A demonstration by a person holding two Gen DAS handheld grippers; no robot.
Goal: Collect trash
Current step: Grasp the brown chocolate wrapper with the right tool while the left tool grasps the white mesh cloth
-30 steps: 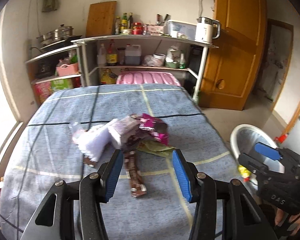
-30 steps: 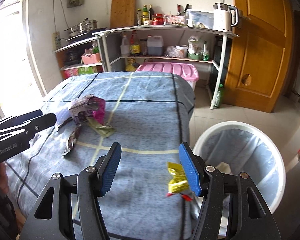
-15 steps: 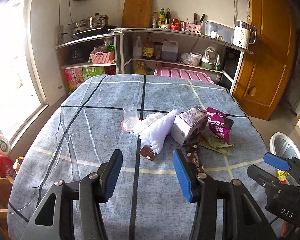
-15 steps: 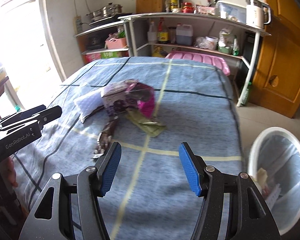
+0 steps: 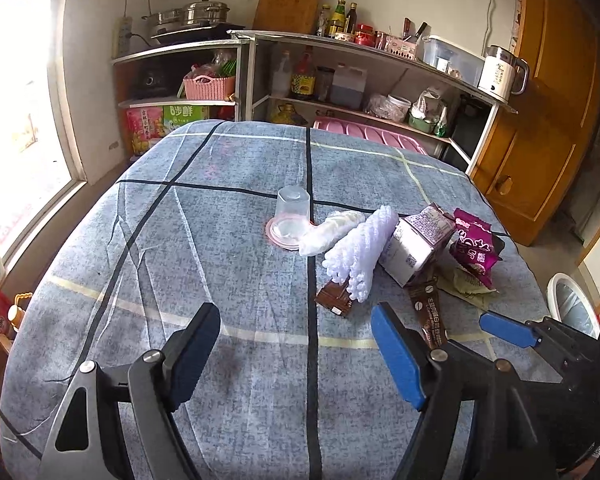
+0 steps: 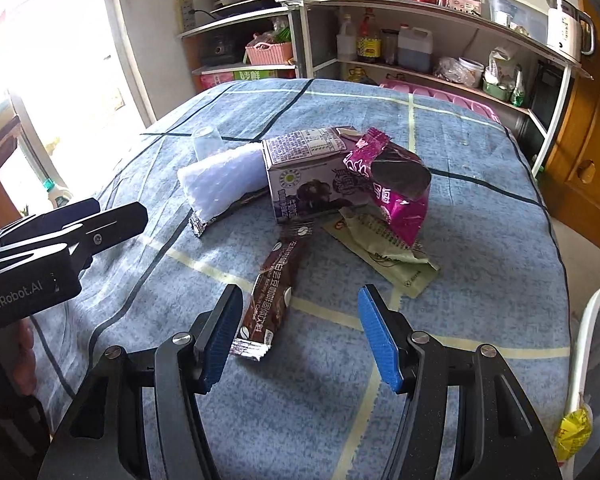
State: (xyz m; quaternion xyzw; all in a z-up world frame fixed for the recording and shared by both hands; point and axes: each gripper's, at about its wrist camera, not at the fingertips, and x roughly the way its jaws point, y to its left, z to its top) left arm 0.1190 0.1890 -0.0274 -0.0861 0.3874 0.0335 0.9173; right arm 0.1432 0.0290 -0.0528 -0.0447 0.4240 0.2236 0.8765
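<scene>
Lying in a heap mid-table [image 5: 220, 240] on the blue checked cloth, well apart from the white bin [image 6: 592, 320] at the right edge.

Going left to right:
- Cup [image 5: 293, 204]: sitting upturned on its lid; likely light, thin, slippery; pinching across the wall near the base, gently.
- Foam net [image 5: 360, 252]: looking white, knobbly, soft; probably squashing under any grip; pinching mid-length.
- Small brown wrapper [image 5: 334, 300]: peeking out from under the net; flat, flimsy; catching a raised edge.
- Carton [image 6: 304, 176]: tipped over, purple and white, likely empty, stiff enough to squeeze across the sides.
- Coffee sachet [image 6: 272, 292]: long, brown, foil-ended, lying just ahead of the right gripper [image 6: 296, 328]; thin and slick; nipping the crimped end.
- Pink bag [image 6: 388, 184]: gaping open, crinkly; gripping the torn lip.
- Green packet [image 6: 384, 248]: flat, underneath.

Left gripper [image 5: 296, 356]: opening wider, nothing between the jaws. Right gripper: spread, gripping nothing.
</scene>
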